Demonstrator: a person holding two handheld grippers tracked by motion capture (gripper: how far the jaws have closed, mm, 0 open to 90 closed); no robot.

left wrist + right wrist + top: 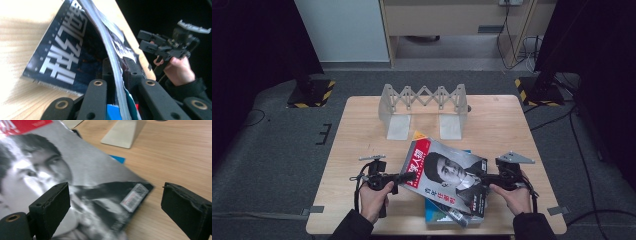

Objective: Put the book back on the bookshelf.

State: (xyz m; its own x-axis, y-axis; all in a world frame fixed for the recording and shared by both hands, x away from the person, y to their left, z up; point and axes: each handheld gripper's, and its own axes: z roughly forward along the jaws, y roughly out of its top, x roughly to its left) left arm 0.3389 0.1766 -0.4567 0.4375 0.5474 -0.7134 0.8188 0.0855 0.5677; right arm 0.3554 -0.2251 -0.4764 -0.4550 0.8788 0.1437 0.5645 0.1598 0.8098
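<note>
Left gripper [404,177] had its jaws clamped on the magazine's [447,172] edge at about 9 o'clock, cover lifted off the blue book [437,212] under it. Right gripper [489,178] was wide open at the 3 o'clock corner, gripping nothing. The magazine sat near the front of the table [362,130], slightly right of center. Glossy and floppy, I'd guess it sags and slips, so pinching near the spine seems smarter. A folding rack [424,107] stood at 12 o'clock; dark carpet [272,150] and cables [579,145] lay around.
</note>
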